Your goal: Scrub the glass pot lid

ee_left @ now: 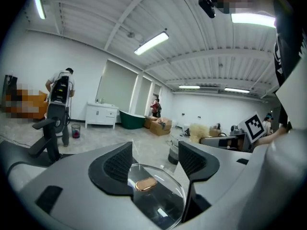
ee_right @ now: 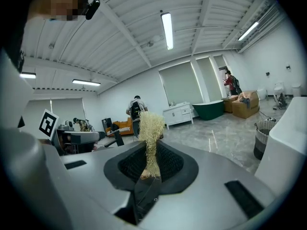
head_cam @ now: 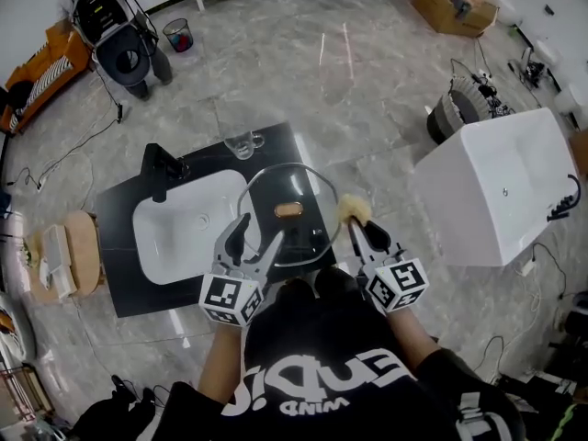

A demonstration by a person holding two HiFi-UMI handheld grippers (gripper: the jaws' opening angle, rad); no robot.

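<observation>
The glass pot lid (head_cam: 308,232) with its copper-coloured knob (head_cam: 288,210) lies across the black counter (head_cam: 119,209) and the right edge of the white sink (head_cam: 165,246). My left gripper (head_cam: 258,236) stands open at the lid's near-left rim. In the left gripper view the lid (ee_left: 160,202) and knob (ee_left: 145,184) show between and below the spread jaws of the left gripper (ee_left: 154,161), with no pad pressing on it. My right gripper (head_cam: 355,227) is shut on a pale fibrous scrubber (head_cam: 354,209) just right of the lid. In the right gripper view the scrubber (ee_right: 150,128) sticks up from the right gripper (ee_right: 149,169).
A clear glass cup (head_cam: 243,143) stands on the counter's far edge, and a black faucet (head_cam: 161,168) rises at the sink's far left. A large white tub (head_cam: 496,186) stands to the right. A wooden board (head_cam: 81,251) lies on the floor at left.
</observation>
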